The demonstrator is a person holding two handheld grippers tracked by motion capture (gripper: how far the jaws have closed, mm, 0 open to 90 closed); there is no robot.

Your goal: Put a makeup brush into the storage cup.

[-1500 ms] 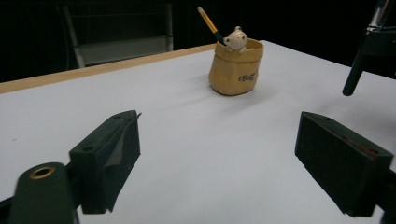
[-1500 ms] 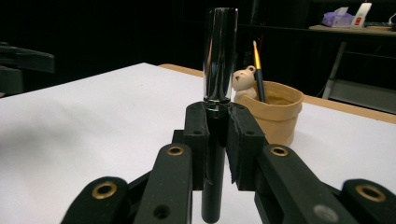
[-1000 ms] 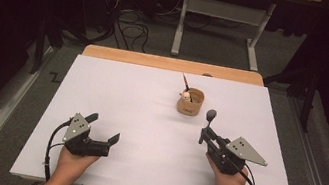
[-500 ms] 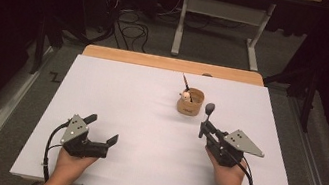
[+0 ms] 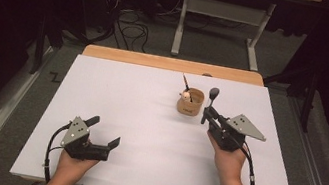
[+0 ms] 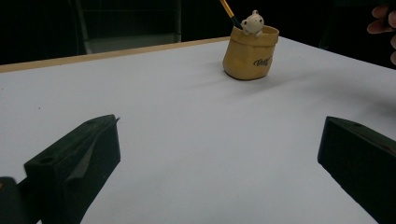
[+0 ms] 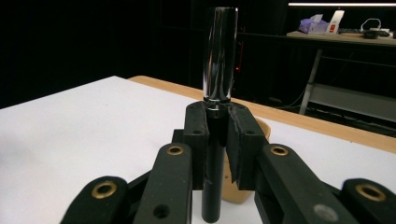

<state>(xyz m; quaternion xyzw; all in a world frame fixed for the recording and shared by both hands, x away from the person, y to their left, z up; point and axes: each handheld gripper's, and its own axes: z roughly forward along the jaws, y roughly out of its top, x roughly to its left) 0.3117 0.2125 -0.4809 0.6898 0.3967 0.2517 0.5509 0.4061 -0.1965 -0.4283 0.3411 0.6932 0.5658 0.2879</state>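
We are carrying a dark pen [image 7: 215, 154] with a shiny cap toward the tan holder [image 5: 190, 102] on the bench [image 5: 147, 120], with the right hand-held gripper [image 5: 207, 115] clamping it upright just beside the holder. The left hand-held gripper [image 5: 104, 132] is resting wide open and empty. Next, we judge, we are needing to line the pen over the holder's mouth and lower it beside the brush [image 5: 186, 83].

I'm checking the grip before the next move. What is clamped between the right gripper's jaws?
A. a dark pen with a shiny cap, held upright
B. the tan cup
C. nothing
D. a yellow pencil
A: in the right gripper view, the right gripper is shut on the pen, which stands upright just in front of the tan cup.
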